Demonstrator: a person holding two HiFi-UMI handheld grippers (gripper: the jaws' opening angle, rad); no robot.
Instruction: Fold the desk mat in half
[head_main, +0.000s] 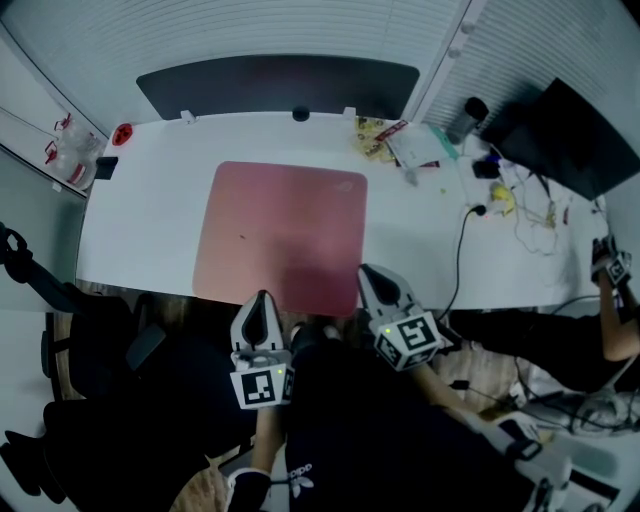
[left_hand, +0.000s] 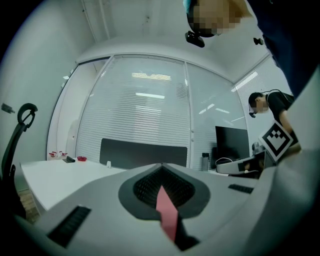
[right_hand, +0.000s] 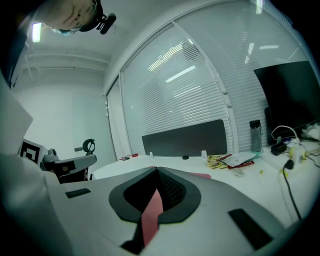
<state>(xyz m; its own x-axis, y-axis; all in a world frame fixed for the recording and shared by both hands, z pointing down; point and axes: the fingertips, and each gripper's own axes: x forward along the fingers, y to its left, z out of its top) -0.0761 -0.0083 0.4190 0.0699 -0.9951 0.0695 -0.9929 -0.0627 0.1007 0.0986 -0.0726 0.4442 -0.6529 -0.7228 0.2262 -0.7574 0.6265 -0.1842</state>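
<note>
A pink desk mat (head_main: 280, 230) lies flat on the white table (head_main: 150, 200), its near edge at the table's front edge. My left gripper (head_main: 262, 298) sits at the mat's near left corner and my right gripper (head_main: 366, 270) at its near right corner. In the left gripper view the jaws of the left gripper (left_hand: 161, 170) are shut on a thin strip of the pink mat (left_hand: 167, 212). In the right gripper view the right gripper (right_hand: 156, 172) is likewise shut on the mat's edge (right_hand: 151, 215).
A dark divider panel (head_main: 280, 85) runs along the table's far edge. Snack packets and papers (head_main: 395, 140), a bottle (head_main: 468, 115), a monitor (head_main: 570, 135) and a black cable (head_main: 462, 250) crowd the right side. A chair (head_main: 60, 300) stands left; another person's arm (head_main: 615, 310) shows right.
</note>
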